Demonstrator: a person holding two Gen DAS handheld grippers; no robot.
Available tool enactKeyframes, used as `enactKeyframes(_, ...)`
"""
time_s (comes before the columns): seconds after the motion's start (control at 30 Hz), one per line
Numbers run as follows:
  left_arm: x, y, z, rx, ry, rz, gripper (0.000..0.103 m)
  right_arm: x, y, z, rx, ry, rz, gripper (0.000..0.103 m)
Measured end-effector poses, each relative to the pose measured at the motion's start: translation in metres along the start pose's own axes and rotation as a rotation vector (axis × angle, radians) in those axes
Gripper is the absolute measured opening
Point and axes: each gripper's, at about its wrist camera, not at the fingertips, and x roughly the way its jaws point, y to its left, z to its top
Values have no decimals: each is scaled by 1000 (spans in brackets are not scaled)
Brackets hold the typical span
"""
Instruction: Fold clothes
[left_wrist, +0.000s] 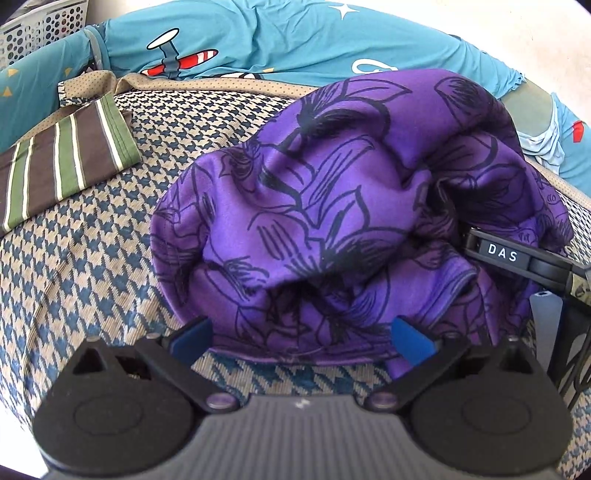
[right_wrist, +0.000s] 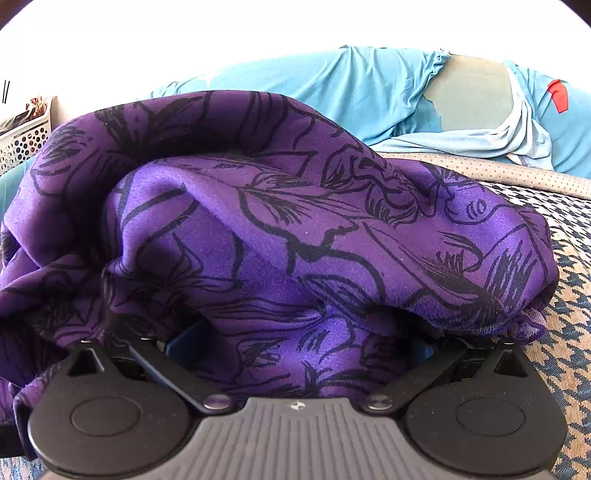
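bed (left_wrist: 74, 258), houndstooth cover, serves as folding surface. teal sheet (left_wrist: 295, 40) bunched along its far edge, out of the way. purple garment (left_wrist: 332, 192), black floral print, heaped mid-bed, unfolded, near hem on the cover. striped cloth (left_wrist: 62, 162) already folded flat toward the left edge, likely a finished item. basket (left_wrist: 40, 26) past the far left corner. left gripper (left_wrist: 301, 336): tongs spread, straddling the near hem, apparently to take it. right gripper (right_wrist: 295, 343): fingers buried in purple folds; cannot tell its state.
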Motion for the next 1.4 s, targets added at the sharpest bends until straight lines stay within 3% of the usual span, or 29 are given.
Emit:
enactKeyframes(0.97,-5,-2,-4,14,-1,2,103,1,0,1,-1,0,3,103)
enactKeyframes(1.4,-29,3,40,57,-67,-60,103,2,0,1,-2,0,4,103)
